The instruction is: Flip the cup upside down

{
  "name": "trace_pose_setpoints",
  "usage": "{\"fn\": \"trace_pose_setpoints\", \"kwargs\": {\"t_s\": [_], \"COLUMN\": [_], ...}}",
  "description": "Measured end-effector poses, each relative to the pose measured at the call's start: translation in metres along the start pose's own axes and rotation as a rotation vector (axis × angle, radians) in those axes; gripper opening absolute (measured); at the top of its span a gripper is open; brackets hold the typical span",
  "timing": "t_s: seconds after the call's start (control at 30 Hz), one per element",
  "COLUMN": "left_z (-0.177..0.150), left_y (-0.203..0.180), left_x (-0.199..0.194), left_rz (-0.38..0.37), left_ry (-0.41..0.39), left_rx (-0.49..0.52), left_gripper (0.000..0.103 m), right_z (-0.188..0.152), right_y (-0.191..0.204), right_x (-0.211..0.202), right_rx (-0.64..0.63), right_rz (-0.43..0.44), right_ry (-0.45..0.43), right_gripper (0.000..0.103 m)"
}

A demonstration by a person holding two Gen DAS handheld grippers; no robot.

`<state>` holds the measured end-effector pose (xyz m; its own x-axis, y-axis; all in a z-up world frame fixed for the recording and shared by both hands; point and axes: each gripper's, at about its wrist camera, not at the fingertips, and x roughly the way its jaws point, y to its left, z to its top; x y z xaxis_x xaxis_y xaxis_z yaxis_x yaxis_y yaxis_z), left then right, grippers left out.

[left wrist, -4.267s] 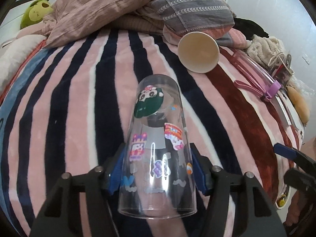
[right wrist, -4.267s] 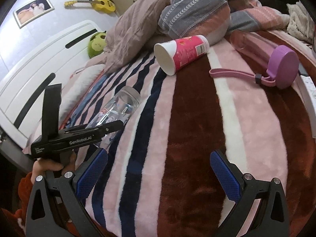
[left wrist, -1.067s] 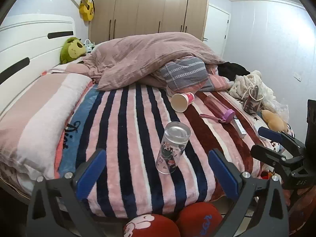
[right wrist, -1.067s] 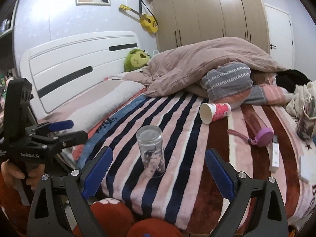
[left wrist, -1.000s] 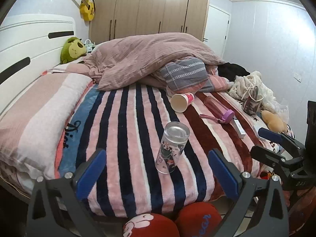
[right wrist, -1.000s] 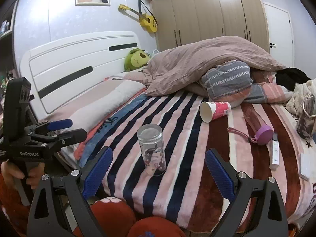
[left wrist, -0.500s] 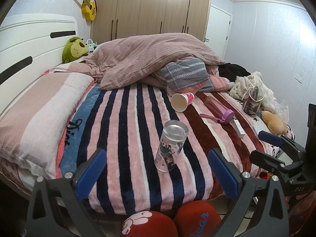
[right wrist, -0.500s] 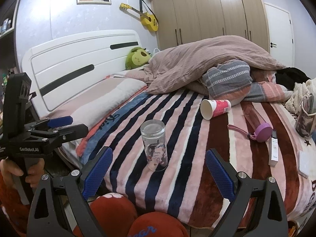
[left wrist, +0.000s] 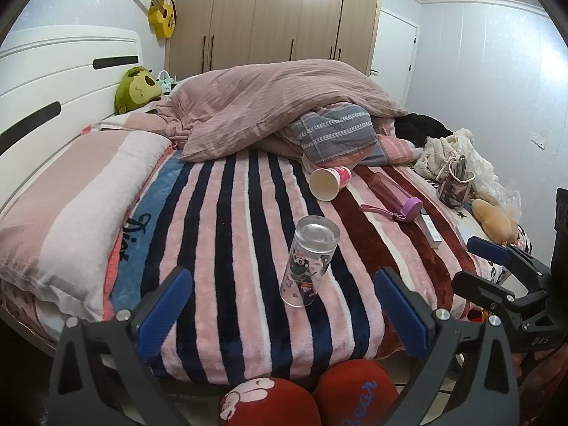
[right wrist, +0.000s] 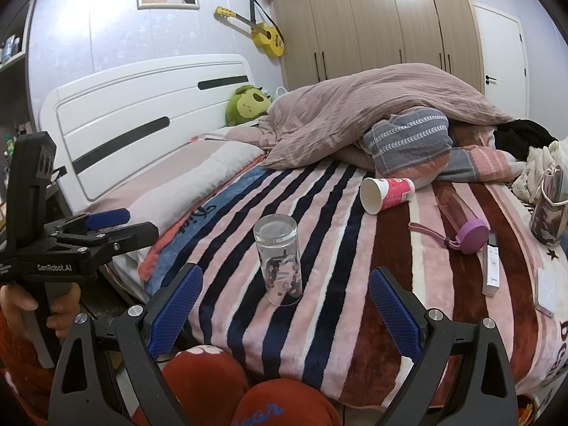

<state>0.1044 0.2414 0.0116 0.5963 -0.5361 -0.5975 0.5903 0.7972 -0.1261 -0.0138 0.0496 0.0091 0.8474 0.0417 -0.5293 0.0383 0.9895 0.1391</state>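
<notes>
Both grippers, the left gripper [left wrist: 280, 298] and the right gripper [right wrist: 285, 294], hang back from the bed with fingers spread wide and nothing between them. The clear cup [right wrist: 278, 264] stands mouth-down on the striped blanket [right wrist: 355, 248], leaning slightly, so the flip looks finished. A paper cup [right wrist: 387, 193], a bottle [right wrist: 459, 222] and a wardrobe [right wrist: 372, 25] fill the bedroom

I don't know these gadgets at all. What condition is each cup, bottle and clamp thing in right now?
Clear glass cup: upside down, base up, standing free on the striped blanket.
Paper cup: on its side, mouth toward the camera.
Pink water bottle: lying down, purple lid on.
Left gripper: open, empty.
Right gripper: open, empty.
</notes>
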Motion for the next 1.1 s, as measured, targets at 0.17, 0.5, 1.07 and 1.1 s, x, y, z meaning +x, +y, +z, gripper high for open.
{"fn": "trace_pose_setpoints", "kwargs": {"t_s": [0.17,0.5,1.07,1.1], "left_z": [-0.0003,-0.0007,-0.0016,-0.0016], "left_y": [0.0009,-0.0010,-0.0016,-0.0019], "left_x": [-0.0024,-0.0030,-0.0085,-0.0082], "left_rz": [0.003,0.007,0.007,0.008], "left_ry": [-0.001,-0.002,-0.007,-0.007], "left_rx": [-0.002,-0.001,0.001,0.001], "left_gripper": [0.102,0.102,0.102,0.102], "right_z": [0.0007,-0.0005,-0.0023,-0.0032], "right_y": [-0.0004,-0.0002,-0.0016,-0.0012], "right_x": [0.0004,-0.0014,-0.0032,-0.0043], "right_rx": [-0.001,0.002,0.003,0.004], "right_rz": [0.001,0.001,-0.001,-0.001], "right_ry": [-0.001,-0.001,-0.002,-0.003], "right_gripper": [0.095,0.095,0.095,0.095]}}
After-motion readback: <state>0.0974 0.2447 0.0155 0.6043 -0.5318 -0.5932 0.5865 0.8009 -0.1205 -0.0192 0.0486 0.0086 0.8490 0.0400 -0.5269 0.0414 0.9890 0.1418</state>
